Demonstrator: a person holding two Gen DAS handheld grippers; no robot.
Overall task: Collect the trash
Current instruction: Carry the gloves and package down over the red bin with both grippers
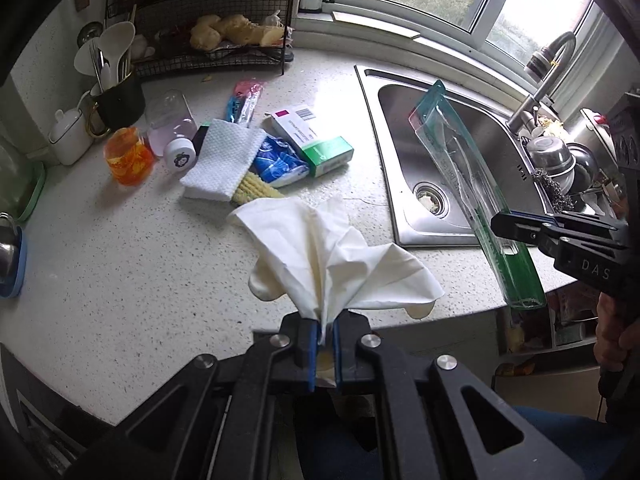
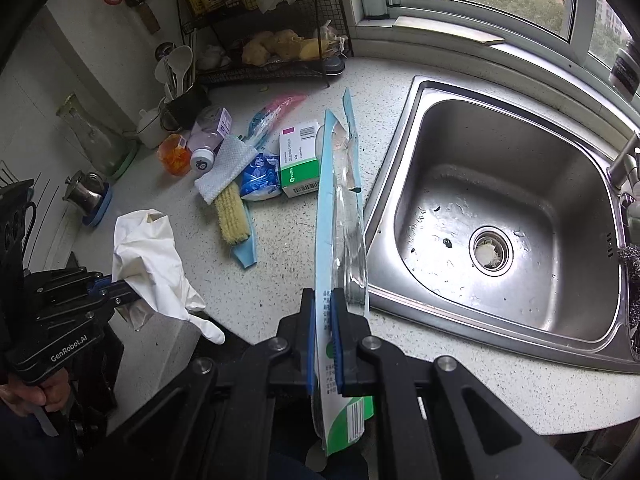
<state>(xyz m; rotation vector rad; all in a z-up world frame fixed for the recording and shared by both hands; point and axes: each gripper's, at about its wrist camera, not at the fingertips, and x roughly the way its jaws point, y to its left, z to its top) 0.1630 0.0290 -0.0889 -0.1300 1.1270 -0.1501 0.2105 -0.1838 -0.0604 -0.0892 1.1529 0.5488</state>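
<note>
- The left gripper (image 1: 325,334) has its fingers clamped on a bunched corner of the white glove (image 1: 332,264), which fans out loose above the bench (image 1: 120,264). Only that thin pinch holds it, so a quick swing could let the slack material slide out and drop to the floor.
- The right gripper (image 2: 325,344) has its fingers clamped low on the long plastic toothbrush package (image 2: 340,216), most of whose length juts forward unsupported. The slick, springy blister could pivot in the grip or slip free, and its far tip could knock other things.
- Both hands carry loads close together near the bench edge, so the package could snag the glove if they cross.
- Farther back, the corn cob (image 2: 231,216), the blue wrapper (image 2: 260,178) and the green-and-white box (image 2: 300,160) lie heaped beside the sink (image 2: 592,336); a careless reach there could push pieces into the basin.
- The orange jar (image 1: 128,156) and tipped bottle (image 1: 170,122) sit just beside that heap and could be knocked.
</note>
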